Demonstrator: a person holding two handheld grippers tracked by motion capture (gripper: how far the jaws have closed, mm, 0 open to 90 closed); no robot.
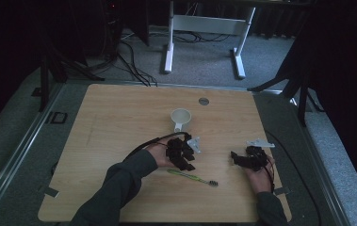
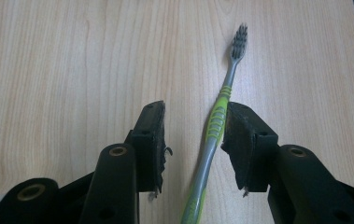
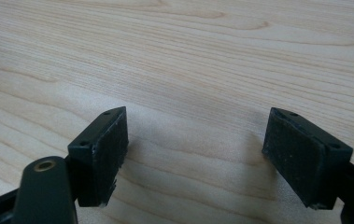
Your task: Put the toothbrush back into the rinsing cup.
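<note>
Toothbrush (image 2: 220, 119): lies flat on the table (image 1: 119, 117), its handle between your left gripper (image 2: 193, 140)'s spread jaws, long axis running along them, bristles ahead; your right gripper (image 3: 195, 154), jaws spread and empty, sits farther off.

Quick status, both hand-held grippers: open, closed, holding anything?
Left hand-held gripper: open, jaws straddling the toothbrush, not clamped.
Right hand-held gripper: open, empty.

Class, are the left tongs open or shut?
Open: the left tongs stand apart, toothbrush lying between them, ungripped.
</note>
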